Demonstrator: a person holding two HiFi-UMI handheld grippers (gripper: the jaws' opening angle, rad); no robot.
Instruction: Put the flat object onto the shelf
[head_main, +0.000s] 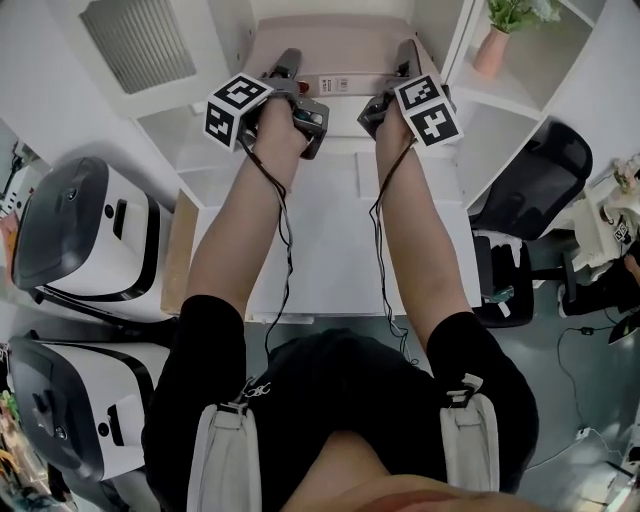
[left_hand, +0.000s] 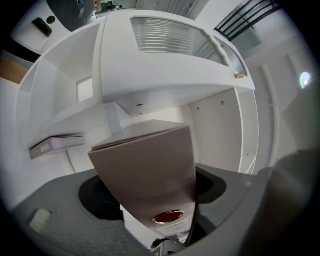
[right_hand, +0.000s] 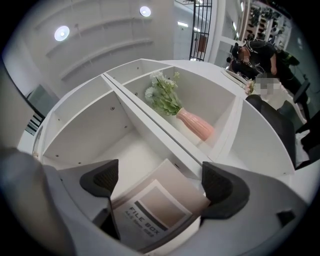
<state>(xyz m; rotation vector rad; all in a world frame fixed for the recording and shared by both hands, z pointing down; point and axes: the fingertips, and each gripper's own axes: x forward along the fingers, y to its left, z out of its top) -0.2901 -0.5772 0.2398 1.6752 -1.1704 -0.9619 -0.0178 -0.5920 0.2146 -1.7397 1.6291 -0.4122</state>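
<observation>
The flat object is a taupe file box (head_main: 340, 45). It lies in the middle compartment of the white shelf (head_main: 440, 30), beyond the desk. My left gripper (head_main: 288, 58) is at its left end and my right gripper (head_main: 408, 52) at its right end. In the left gripper view the box (left_hand: 150, 165) stands on edge between the wide jaws of the left gripper (left_hand: 150, 192), a red sticker (left_hand: 168, 217) low on it. In the right gripper view its labelled face (right_hand: 157, 207) lies between the spread pads of the right gripper (right_hand: 162, 182), which do not press on it.
A pink vase with green stems (head_main: 493, 45) (right_hand: 195, 124) stands in the compartment to the right, past a white divider (right_hand: 150, 125). A thin flat item (left_hand: 55, 145) lies on a shelf to the left. White desk (head_main: 330, 240) below my arms; black chair (head_main: 535, 175) right; white machines (head_main: 85, 235) left.
</observation>
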